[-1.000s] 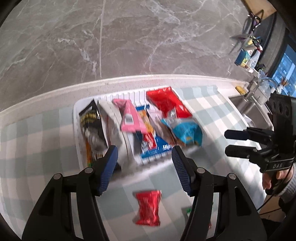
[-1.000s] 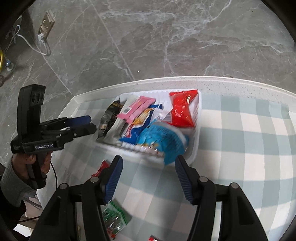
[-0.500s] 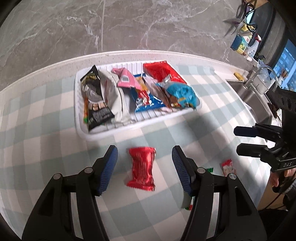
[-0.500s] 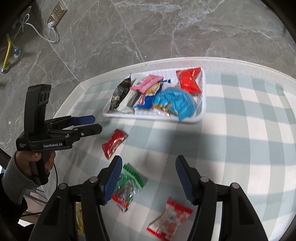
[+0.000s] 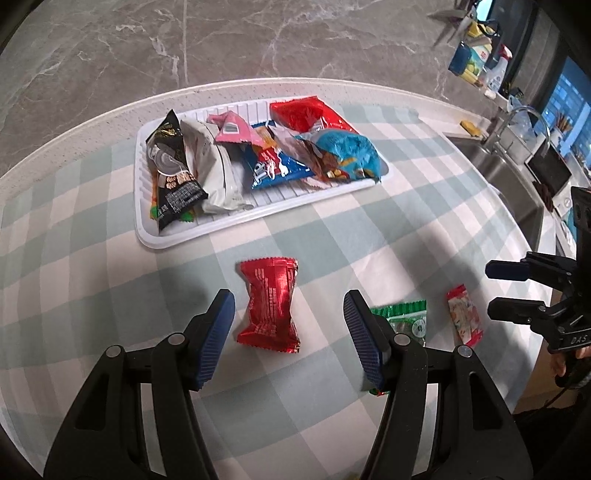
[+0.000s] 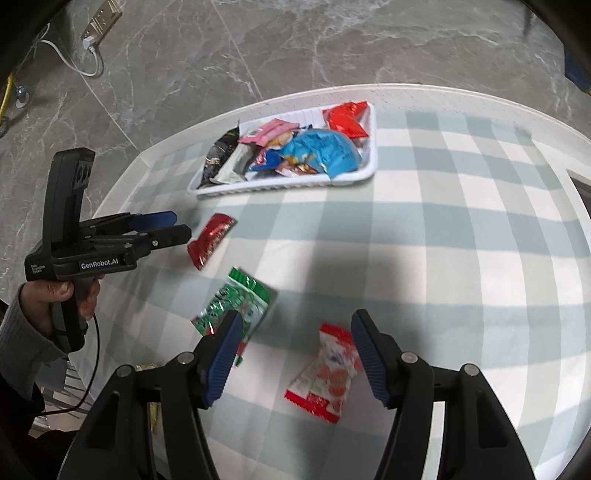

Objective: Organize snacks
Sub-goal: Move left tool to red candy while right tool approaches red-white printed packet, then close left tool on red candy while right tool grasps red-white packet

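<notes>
A white tray (image 5: 258, 218) (image 6: 354, 179) holds several snack packets at the table's far side. A red foil packet (image 5: 271, 304) (image 6: 210, 240) lies on the checked cloth between my left gripper's (image 5: 288, 321) open fingers. A green packet (image 5: 406, 321) (image 6: 234, 306) and a red-and-white packet (image 5: 463, 315) (image 6: 327, 373) lie loose nearby. My right gripper (image 6: 295, 350) is open and empty, above the red-and-white packet. The left gripper also shows in the right wrist view (image 6: 173, 227), and the right gripper in the left wrist view (image 5: 506, 291).
The round table carries a pale green checked cloth (image 6: 461, 236). A sink with a tap (image 5: 517, 125) and bottles stand at the right. A marble floor (image 5: 184, 44) lies beyond the table edge. A power strip (image 6: 99, 27) lies on the floor.
Both grippers have drawn back from the tray toward the near side of the table. The red packet now lies between the left fingers; the red-and-white packet lies under the right gripper.
</notes>
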Demonstrator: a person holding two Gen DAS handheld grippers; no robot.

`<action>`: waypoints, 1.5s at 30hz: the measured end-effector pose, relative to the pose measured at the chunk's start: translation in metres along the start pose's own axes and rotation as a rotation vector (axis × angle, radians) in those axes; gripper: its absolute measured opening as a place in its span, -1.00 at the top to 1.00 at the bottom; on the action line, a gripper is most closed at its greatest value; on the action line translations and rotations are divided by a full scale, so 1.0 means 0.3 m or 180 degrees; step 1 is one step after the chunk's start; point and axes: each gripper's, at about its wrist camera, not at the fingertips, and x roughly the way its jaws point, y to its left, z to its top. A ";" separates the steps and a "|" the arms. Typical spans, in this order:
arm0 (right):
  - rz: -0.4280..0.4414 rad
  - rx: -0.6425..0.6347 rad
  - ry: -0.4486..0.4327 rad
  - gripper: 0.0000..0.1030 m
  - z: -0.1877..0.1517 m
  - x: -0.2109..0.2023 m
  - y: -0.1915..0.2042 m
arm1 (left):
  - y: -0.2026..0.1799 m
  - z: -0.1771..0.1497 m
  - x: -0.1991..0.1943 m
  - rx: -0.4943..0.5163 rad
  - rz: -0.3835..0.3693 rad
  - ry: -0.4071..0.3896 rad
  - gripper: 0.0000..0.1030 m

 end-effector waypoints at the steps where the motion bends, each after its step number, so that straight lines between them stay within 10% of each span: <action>1: -0.0011 0.0011 0.0006 -0.25 -0.007 0.000 -0.001 | -0.001 -0.003 0.004 0.0012 -0.0001 0.0008 -0.16; 36: -0.0582 0.0086 0.0321 -0.29 -0.094 0.126 0.014 | 0.066 -0.011 0.178 0.0047 -0.0025 0.0278 -0.20; 45: -0.0851 -0.0201 0.0330 0.27 -0.093 0.132 0.034 | 0.050 0.008 0.207 0.0170 -0.0054 0.0241 -0.12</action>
